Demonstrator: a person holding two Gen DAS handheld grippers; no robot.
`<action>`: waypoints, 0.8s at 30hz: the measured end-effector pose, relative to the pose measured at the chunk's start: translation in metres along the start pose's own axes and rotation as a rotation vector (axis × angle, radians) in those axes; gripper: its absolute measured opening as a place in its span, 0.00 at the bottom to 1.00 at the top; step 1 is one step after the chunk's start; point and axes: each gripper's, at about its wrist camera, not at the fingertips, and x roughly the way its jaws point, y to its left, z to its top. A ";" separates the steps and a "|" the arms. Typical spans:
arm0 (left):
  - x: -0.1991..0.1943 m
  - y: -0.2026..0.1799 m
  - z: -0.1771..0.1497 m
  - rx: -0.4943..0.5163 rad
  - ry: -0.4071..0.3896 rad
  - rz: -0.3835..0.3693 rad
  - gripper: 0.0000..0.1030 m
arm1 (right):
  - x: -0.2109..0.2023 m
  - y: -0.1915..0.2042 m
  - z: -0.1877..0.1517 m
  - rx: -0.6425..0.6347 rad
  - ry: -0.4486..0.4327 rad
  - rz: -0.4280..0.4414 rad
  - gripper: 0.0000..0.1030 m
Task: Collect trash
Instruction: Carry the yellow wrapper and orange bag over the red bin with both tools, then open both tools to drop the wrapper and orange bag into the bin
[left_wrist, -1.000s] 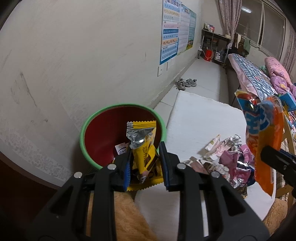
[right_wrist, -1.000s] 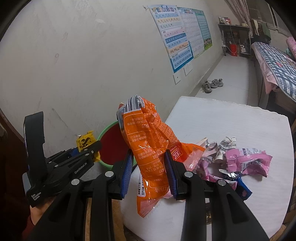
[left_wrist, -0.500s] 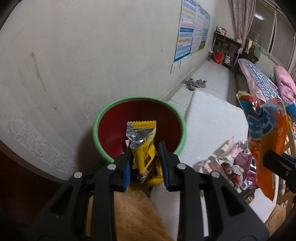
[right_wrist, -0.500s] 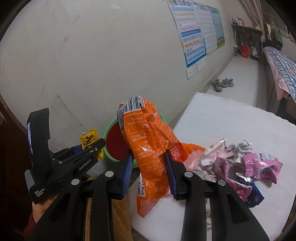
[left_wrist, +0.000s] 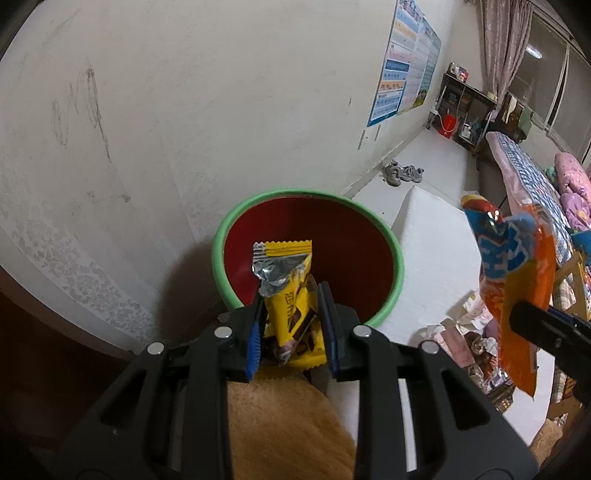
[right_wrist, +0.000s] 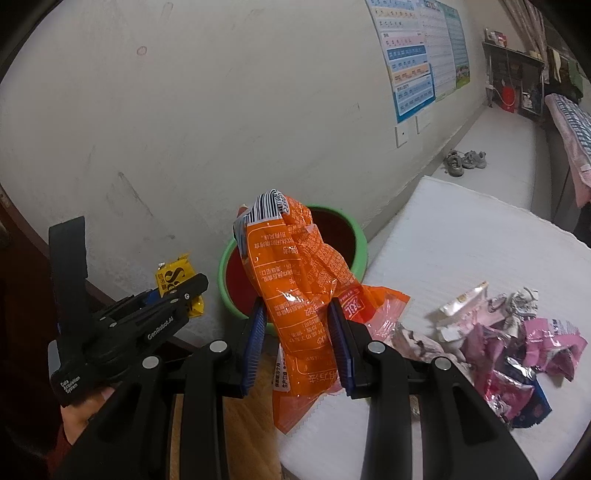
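Our left gripper (left_wrist: 291, 325) pinches a light, crinkly yellow foil wrapper (left_wrist: 288, 291) mid-body, our right gripper (right_wrist: 297, 339) likewise clamps a limp, slippery orange plastic bag (right_wrist: 299, 295).

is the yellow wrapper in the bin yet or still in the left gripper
Still held: the left gripper is shut on the yellow wrapper, at the near rim of the green-rimmed bin, not dropped in.
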 end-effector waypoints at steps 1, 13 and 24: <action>0.001 0.002 0.001 -0.004 0.000 -0.003 0.25 | 0.002 0.000 0.001 -0.002 0.001 0.001 0.32; 0.041 0.011 0.013 -0.013 0.028 -0.002 0.25 | 0.046 0.003 0.027 -0.009 0.026 0.040 0.32; 0.065 0.033 0.020 -0.062 0.050 -0.074 0.25 | 0.072 -0.008 0.037 0.015 0.066 0.060 0.32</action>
